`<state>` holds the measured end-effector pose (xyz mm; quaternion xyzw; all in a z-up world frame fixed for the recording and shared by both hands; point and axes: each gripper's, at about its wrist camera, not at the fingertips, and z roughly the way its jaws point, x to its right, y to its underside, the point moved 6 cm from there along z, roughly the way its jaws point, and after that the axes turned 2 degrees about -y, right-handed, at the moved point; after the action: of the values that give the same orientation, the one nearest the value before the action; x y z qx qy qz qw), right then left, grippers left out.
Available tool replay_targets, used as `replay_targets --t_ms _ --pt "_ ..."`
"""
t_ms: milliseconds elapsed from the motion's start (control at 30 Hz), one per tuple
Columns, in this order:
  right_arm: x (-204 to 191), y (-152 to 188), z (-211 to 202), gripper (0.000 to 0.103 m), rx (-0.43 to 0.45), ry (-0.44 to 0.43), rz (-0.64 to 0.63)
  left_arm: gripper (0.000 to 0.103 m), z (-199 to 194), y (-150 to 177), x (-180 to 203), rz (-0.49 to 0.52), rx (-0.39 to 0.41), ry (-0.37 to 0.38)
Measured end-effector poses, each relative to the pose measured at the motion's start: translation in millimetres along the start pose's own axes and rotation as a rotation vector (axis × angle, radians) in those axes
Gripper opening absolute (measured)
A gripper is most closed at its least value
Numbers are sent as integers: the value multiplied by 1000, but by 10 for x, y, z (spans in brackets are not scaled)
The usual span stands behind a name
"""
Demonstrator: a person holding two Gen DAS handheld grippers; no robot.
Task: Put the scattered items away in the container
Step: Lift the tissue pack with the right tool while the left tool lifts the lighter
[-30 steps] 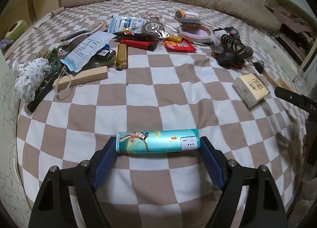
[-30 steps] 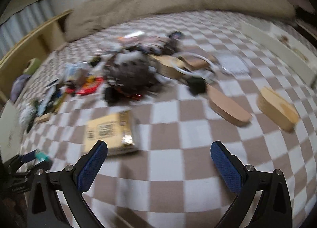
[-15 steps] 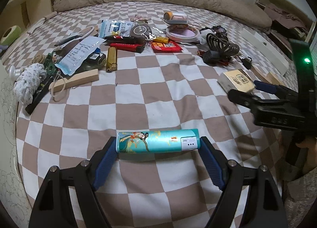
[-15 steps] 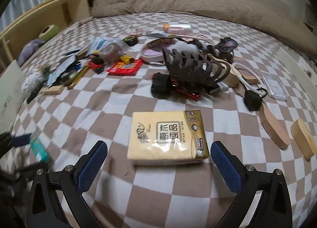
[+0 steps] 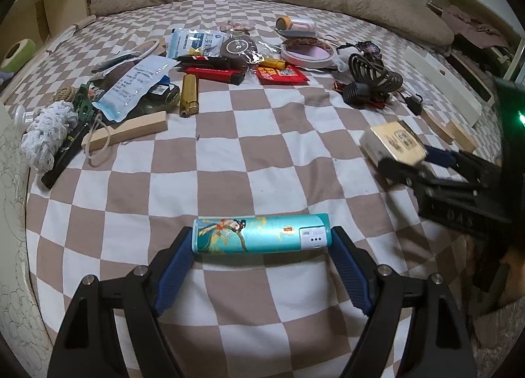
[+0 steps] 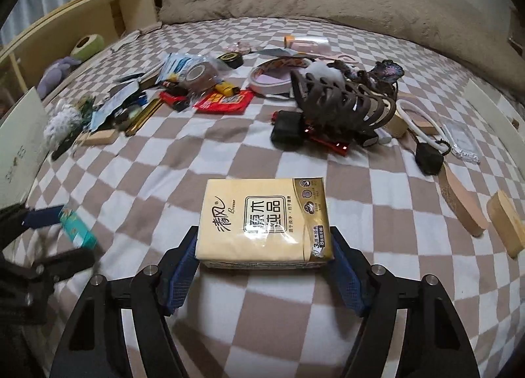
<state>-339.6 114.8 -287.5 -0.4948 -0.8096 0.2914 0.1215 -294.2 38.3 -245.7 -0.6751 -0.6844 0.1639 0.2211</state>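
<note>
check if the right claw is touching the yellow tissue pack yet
Touching. In the right wrist view the right claw has just been closing, and both blue pads press the sides of the yellow tissue pack.

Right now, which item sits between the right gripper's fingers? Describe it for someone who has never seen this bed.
On the checkered bedspread, nearer than the cluttered pile, lies a yellow tissue pack between the right gripper fingers. It alone is flat, pale yellow with bold black characters.

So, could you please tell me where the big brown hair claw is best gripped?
Probably across the hair claw at its solid spine, coming down from above with the jaws spanning its narrow width. It lies on its side atop other clutter, and its curved open teeth would let pads slip through.
</note>
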Motion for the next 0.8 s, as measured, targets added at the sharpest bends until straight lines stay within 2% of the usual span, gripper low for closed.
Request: replay_targets --t_ms 233,433,700,800 --pt "-58 128 -189 75 -6 2 -2 82 -48 -24 -17 5 18 -3" --pt "1 183 -400 75 41 4 32 82 -102 -44 -19 14 44 -7" --pt "123 504 -418 75 -8 35 120 82 -154 -26 -9 15 54 0" --pt "117 569 -473 75 -1 39 140 82 -203 -3 -18 10 61 4"
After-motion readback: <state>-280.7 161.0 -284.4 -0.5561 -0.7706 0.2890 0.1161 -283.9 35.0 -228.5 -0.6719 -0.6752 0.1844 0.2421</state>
